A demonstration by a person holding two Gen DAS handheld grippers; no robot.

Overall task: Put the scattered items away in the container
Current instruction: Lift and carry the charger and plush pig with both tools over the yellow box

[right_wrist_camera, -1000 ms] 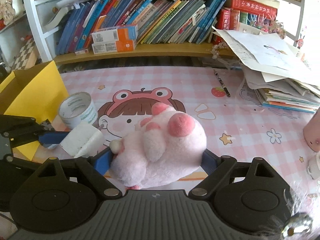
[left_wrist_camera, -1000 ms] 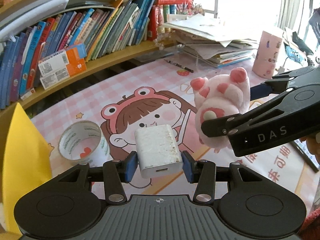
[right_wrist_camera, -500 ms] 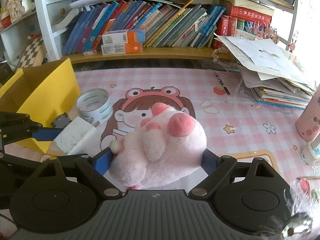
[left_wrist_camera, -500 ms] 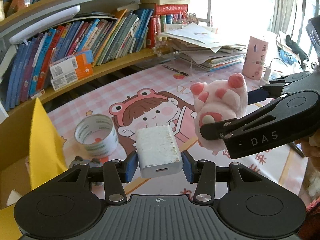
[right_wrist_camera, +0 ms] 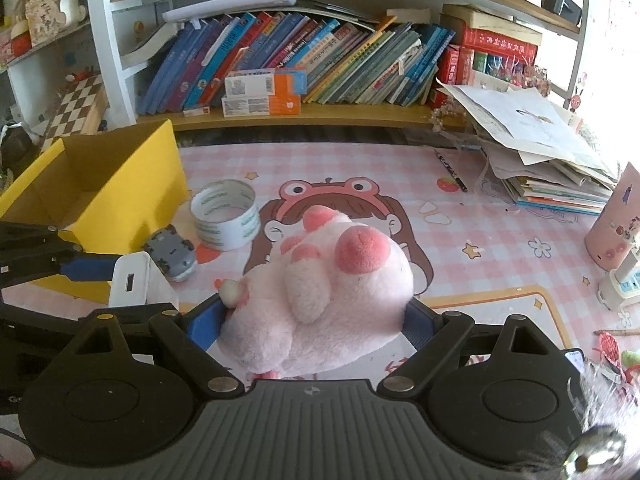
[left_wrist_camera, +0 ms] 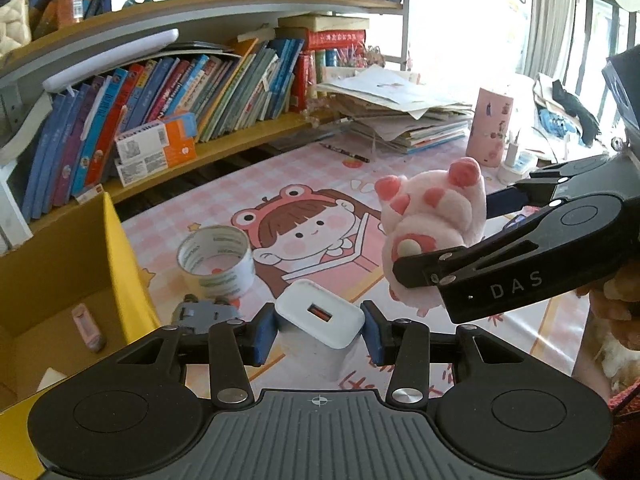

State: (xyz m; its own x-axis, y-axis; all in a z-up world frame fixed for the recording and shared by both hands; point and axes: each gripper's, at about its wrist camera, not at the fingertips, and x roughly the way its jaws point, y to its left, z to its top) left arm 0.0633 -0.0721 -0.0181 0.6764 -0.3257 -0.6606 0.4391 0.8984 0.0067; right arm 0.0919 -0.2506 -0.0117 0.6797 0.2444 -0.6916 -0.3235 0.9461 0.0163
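Left wrist view: left gripper [left_wrist_camera: 319, 326] closed on white charger [left_wrist_camera: 320, 317], blue pads [left_wrist_camera: 264, 332] pressed on both its sides, USB port turned up toward the camera; charger held above pink checked mat [left_wrist_camera: 256, 184], close to the right wall of yellow box [left_wrist_camera: 120, 264]; box open at the top, with a small pink item [left_wrist_camera: 89, 328] lying on its cardboard floor; roll of clear tape [left_wrist_camera: 216, 258] standing on the mat just beyond the charger, and grey toy car [left_wrist_camera: 204, 312] beside the box wall, partly hidden behind the gripper finger; right gripper [left_wrist_camera: 440, 240] seen from the side at right, clamped on pink plush toy [left_wrist_camera: 432, 224], which is lifted off the mat; pink cylinder [left_wrist_camera: 490, 132] and pile of papers [left_wrist_camera: 400, 116] farther back, near the shelf of books [left_wrist_camera: 180, 96].

Right wrist view: same right gripper [right_wrist_camera: 316, 316] narrowed around the plush toy [right_wrist_camera: 324, 292], soft body squeezed between the two blue pads and filling the middle of the frame; yellow box [right_wrist_camera: 120, 184] at far left, well apart from the toy; tape roll [right_wrist_camera: 225, 214] and toy car [right_wrist_camera: 172, 252] on the mat [right_wrist_camera: 480, 240] between box and toy; left gripper [right_wrist_camera: 120, 280] entering from the left edge with the charger [right_wrist_camera: 132, 284], only one finger visible here; black pen [right_wrist_camera: 450, 168] lying near the papers [right_wrist_camera: 528, 136].
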